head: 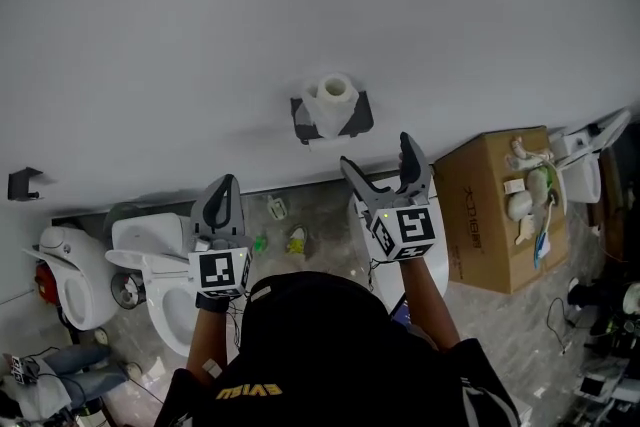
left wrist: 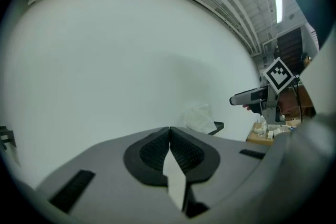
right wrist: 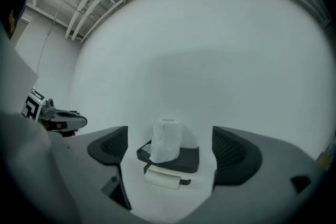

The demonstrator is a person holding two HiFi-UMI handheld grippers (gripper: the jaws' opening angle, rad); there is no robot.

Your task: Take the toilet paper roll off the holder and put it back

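only head view shows a toilet (head: 165, 300) left of the holder (head: 361, 115).

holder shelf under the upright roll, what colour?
Dark grey, near black; the holder shows best in the right gripper view.

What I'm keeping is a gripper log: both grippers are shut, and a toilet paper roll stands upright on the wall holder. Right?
Only the left gripper is shut. The right gripper is open: the right gripper view shows its jaws wide apart. The toilet paper roll does stand upright on the holder.
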